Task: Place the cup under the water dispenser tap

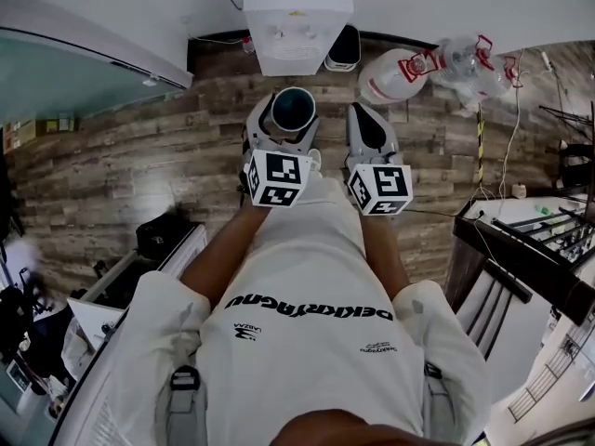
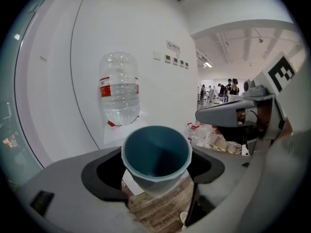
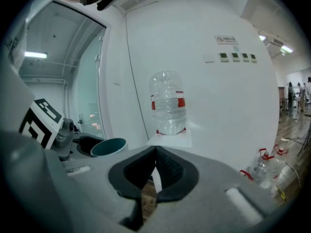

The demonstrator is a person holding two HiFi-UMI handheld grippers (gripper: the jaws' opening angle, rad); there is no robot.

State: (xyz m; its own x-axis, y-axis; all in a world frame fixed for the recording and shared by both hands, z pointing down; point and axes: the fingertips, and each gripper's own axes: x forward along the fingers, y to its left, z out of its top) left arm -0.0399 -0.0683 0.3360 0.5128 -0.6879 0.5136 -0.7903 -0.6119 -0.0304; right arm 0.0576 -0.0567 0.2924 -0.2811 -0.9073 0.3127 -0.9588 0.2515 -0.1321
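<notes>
A teal cup (image 1: 293, 110) stands upright and empty between the jaws of my left gripper (image 1: 284, 124), which is shut on its sides. In the left gripper view the cup (image 2: 156, 154) fills the middle, held over the wooden floor. The white water dispenser (image 1: 297, 21) stands straight ahead against the wall, a short way off, with a clear bottle (image 2: 119, 89) on top. My right gripper (image 1: 370, 124) hangs beside the left one, its jaws closed together on nothing (image 3: 155, 152). From the right gripper view the cup (image 3: 108, 146) shows at the left and the bottle (image 3: 167, 103) ahead. The tap itself is hidden.
Several empty water bottles (image 1: 437, 68) lie on the floor right of the dispenser, and a black bin (image 1: 344, 49) stands beside it. A glass partition (image 1: 65, 72) runs along the left. A dark table (image 1: 530, 240) stands at the right.
</notes>
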